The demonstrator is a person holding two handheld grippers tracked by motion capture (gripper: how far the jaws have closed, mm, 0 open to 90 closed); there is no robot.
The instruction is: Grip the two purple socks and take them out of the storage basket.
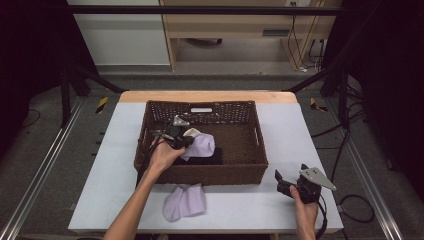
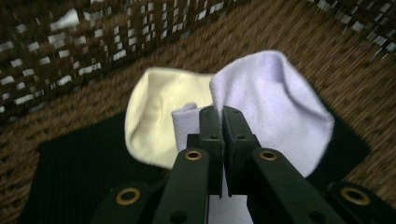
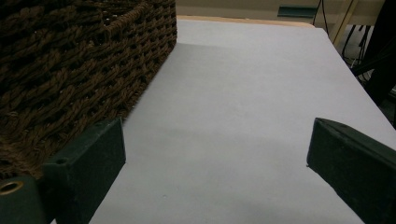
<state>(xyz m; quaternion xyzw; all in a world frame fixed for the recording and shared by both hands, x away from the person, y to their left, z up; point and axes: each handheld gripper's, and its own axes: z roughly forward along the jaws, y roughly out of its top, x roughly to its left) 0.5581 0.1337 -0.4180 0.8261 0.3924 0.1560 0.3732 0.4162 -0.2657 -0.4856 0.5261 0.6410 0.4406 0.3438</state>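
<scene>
Landmark: table (image 1: 280,130), pale top with a wooden far edge.
Floor: grey, around the table.
Beyond: light wooden furniture (image 1: 235,25) and white panel (image 1: 120,35).
Right: black cables (image 1: 350,200).
Flanks: dark metal frame rails (image 1: 40,170).

Your arms are bare, no sleeves in the high view. Your left gripper (image 2: 222,112) has black jaws on black link arms with brass-ringed rivet holes and small dark screws, a grey three-cornered plate on top, and a black cable along your forearm. Your right gripper (image 1: 281,178) is black too, with a grey three-cornered plate with small holes and a looping black cable; its jaws are dark, blocky, flat-faced.
</scene>
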